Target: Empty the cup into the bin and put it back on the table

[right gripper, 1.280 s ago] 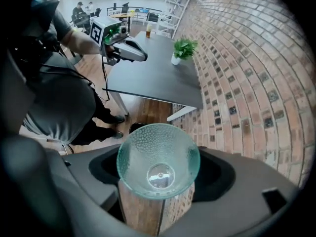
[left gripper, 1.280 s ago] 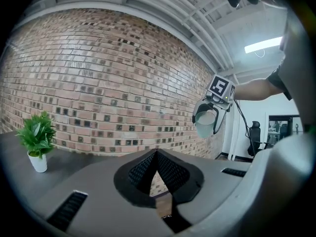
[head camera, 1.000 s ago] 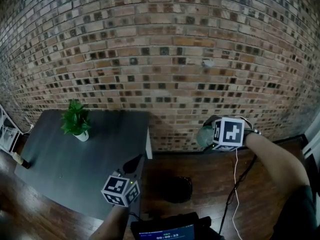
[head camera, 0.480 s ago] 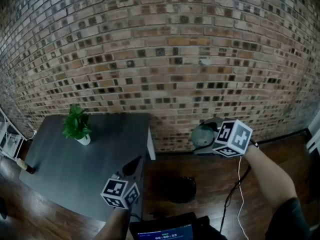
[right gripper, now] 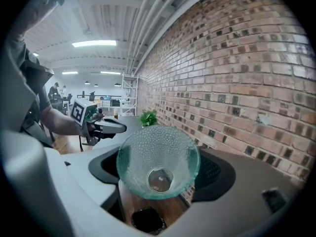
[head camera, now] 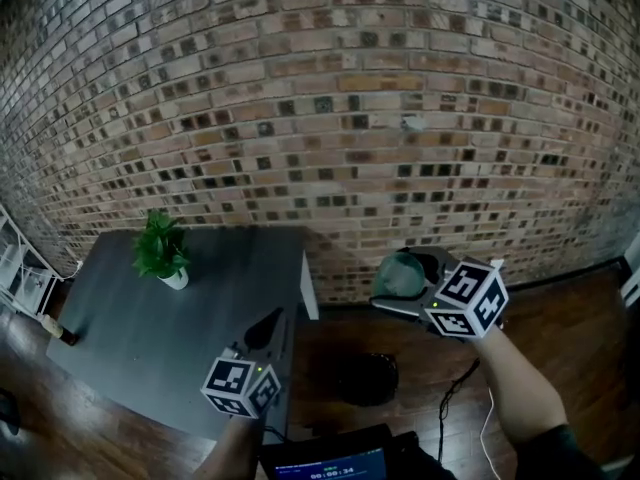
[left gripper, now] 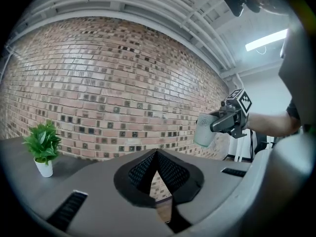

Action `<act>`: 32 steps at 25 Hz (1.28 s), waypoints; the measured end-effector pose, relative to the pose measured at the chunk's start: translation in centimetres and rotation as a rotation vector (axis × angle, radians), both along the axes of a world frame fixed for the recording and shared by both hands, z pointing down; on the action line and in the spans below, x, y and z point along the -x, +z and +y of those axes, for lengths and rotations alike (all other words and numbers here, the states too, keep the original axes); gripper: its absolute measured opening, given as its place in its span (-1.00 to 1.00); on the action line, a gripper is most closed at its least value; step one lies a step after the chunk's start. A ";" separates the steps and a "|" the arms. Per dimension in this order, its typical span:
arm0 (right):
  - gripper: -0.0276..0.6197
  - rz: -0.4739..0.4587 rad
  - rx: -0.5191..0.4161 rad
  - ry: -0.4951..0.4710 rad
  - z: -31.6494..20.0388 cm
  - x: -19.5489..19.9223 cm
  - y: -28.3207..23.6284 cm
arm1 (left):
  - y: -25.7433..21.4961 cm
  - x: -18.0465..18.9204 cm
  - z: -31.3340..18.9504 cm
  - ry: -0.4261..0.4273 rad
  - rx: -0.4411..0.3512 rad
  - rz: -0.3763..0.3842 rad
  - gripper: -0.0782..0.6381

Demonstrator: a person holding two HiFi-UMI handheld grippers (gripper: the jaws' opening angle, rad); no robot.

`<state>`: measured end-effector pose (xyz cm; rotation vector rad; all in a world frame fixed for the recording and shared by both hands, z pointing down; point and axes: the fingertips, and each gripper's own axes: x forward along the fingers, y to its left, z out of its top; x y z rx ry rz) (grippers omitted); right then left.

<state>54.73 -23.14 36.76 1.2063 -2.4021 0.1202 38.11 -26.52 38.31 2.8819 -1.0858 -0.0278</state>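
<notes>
A greenish dimpled glass cup (head camera: 398, 275) hangs in the air in front of the brick wall, to the right of the table, with my right gripper (head camera: 408, 280) shut on it. The right gripper view looks into the cup (right gripper: 158, 161), which sits between the jaws with only a small speck at its base. The dark bin (head camera: 360, 378) stands on the wooden floor below and a little left of the cup, and also shows as a dark bin (right gripper: 145, 220) under the glass. My left gripper (head camera: 264, 330) is shut and holds nothing, level over the table's right edge.
The dark grey table (head camera: 130, 338) fills the left side and carries a small potted plant (head camera: 162, 253) near its back. A brick wall (head camera: 330, 118) runs close behind. A cable (head camera: 455, 393) trails over the floor at the right.
My right gripper has turned with the cup in it, and its marker cube has swung lower. The cup has shifted slightly left. The left gripper has kept still.
</notes>
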 end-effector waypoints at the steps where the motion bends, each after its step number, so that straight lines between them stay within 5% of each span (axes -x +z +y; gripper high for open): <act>1: 0.33 -0.016 -0.014 0.007 0.1 0.2 -0.2 | -0.1 0.1 0.1 -0.005 -0.001 0.001 -0.79; 19: 0.33 -0.109 -0.140 -0.053 2.4 5.2 -0.9 | -1.0 3.6 1.9 -0.166 -0.007 0.036 -0.79; 32: 0.33 -0.247 -0.101 -0.337 3.7 15.8 -0.5 | -0.5 14.0 7.0 -0.519 0.019 -0.002 -0.79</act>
